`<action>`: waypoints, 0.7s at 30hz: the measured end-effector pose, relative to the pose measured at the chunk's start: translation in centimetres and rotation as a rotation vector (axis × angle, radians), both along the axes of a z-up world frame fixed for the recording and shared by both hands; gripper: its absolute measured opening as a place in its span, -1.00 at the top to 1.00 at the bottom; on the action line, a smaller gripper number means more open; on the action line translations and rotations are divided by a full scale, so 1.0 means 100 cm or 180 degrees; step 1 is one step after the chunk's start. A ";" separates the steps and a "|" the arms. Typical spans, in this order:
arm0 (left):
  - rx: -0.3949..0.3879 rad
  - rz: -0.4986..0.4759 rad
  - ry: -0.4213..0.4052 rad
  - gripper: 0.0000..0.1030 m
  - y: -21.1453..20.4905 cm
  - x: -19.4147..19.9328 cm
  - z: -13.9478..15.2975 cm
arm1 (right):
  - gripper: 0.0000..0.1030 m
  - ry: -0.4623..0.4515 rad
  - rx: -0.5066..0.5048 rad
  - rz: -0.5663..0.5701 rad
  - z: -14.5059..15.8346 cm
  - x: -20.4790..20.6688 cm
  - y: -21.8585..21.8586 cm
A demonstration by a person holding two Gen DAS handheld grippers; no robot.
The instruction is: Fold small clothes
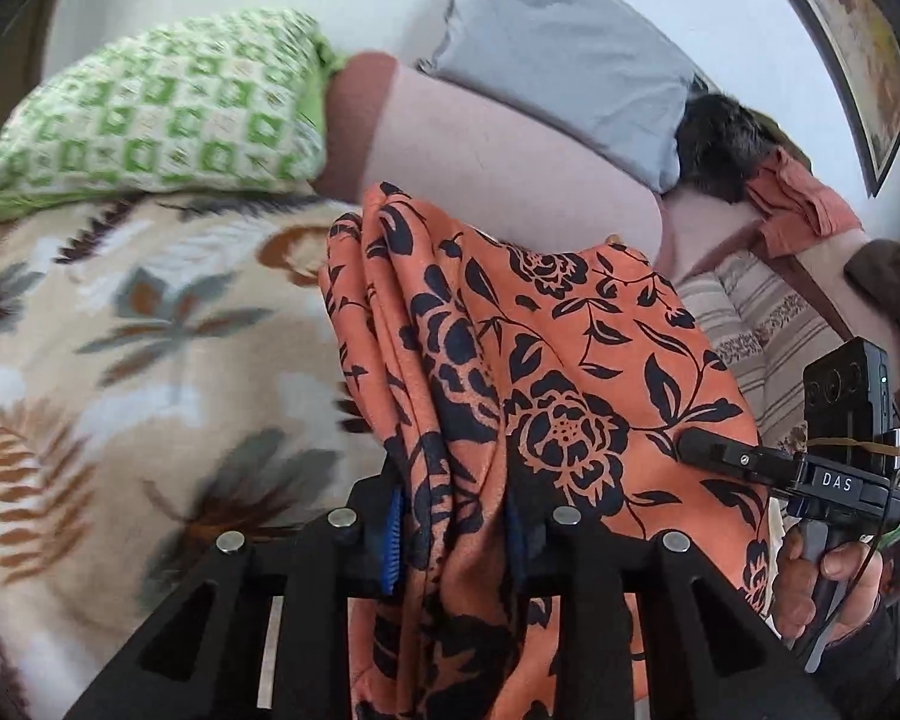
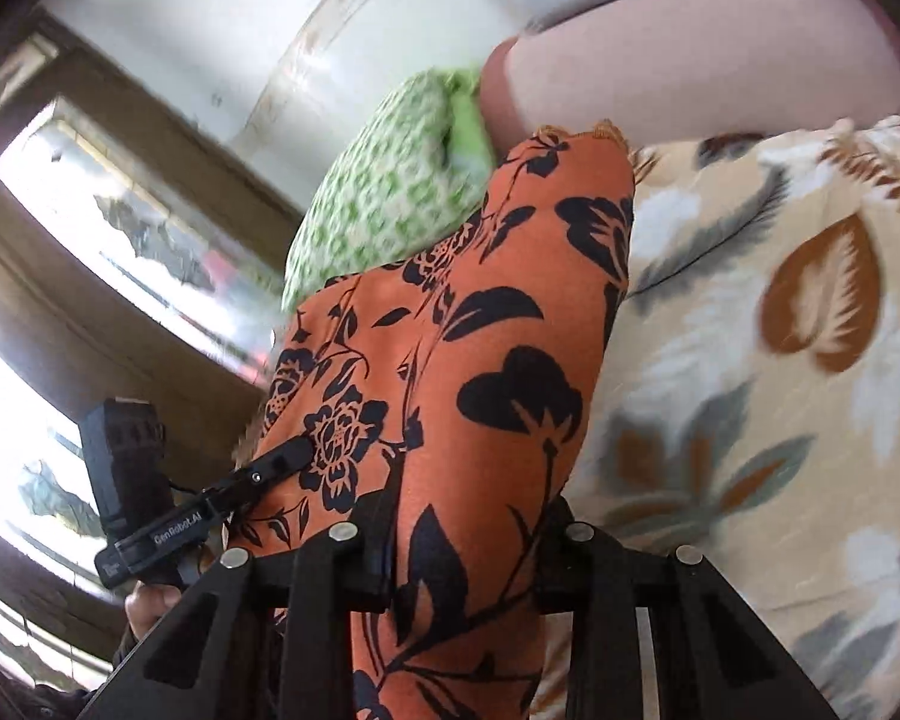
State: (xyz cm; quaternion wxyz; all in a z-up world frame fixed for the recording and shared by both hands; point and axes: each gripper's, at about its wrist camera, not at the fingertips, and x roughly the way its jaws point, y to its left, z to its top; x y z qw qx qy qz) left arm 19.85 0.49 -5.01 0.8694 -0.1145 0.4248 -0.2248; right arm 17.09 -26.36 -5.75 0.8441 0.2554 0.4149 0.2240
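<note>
Orange garment (image 1: 546, 372) with black flower-and-leaf print, cream blanket (image 1: 120, 360) patterned with brown, grey and white leaves, green-and-white checked pillow (image 1: 162, 114), plain grey pillow (image 1: 564, 54), pale pink sheet (image 1: 498, 162), beige striped cloth (image 1: 768, 324), black grippers with blue pads (image 1: 393, 540)

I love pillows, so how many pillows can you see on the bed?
2. A green checked pillow lies at the bed's far left, and a grey pillow leans on the wall further right. The orange flowered cloth held up in both grippers may hide more.
</note>
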 end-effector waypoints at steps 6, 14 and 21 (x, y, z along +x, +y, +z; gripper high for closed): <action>0.0525 0.0083 0.0714 -0.08 -0.028 0.018 -0.097 | -0.24 0.0851 -0.0291 -0.0668 -0.095 0.002 -0.060; 0.0536 0.0241 0.0205 -0.34 -0.004 -0.003 -0.055 | -0.43 0.0064 -0.0177 -0.0813 -0.032 -0.035 -0.056; 0.0855 -0.0110 0.0675 -0.52 -0.041 -0.003 -0.104 | -0.64 0.0693 0.0217 -0.0599 -0.097 -0.003 -0.023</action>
